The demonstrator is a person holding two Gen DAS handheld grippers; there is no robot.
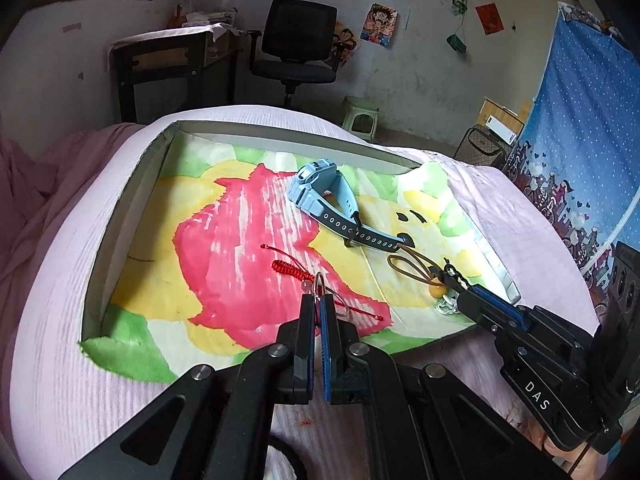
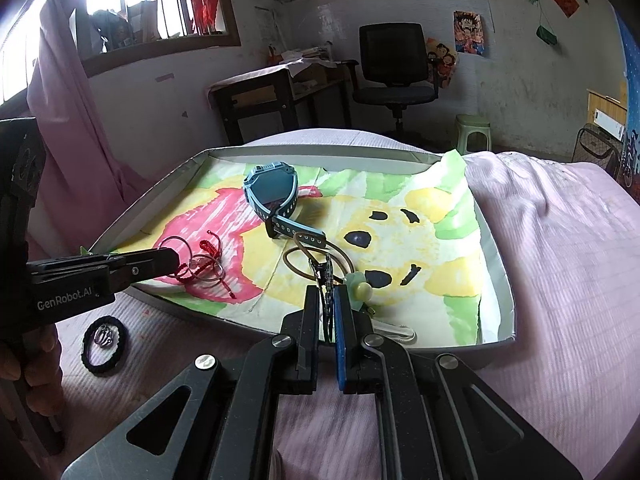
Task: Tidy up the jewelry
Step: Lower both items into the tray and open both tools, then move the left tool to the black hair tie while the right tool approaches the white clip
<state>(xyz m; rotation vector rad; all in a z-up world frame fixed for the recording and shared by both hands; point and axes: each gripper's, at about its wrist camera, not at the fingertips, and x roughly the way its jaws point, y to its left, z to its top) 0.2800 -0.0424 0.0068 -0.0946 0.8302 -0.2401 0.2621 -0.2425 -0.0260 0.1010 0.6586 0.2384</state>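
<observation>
A shallow grey box (image 1: 120, 216) lined with a colourful cloth lies on the pink bed; it also shows in the right wrist view (image 2: 496, 248). A blue watch (image 1: 320, 192) (image 2: 272, 192) lies in it. My left gripper (image 1: 318, 300) (image 2: 176, 260) is shut on a thin metal ring (image 1: 319, 280) (image 2: 208, 268) over a red braided cord bracelet (image 1: 288, 268) (image 2: 208, 248). My right gripper (image 2: 326, 292) (image 1: 452, 276) is shut on a dark braided cord (image 2: 327, 276) with a brown loop (image 2: 304, 260) (image 1: 404, 266) and a pale bead (image 2: 362, 292).
A black braided band (image 2: 105, 346) with a small silver ring inside lies on the bed outside the box, front left. A clear piece (image 2: 396, 334) lies at the box's near edge. A desk, an office chair and a green stool stand beyond the bed.
</observation>
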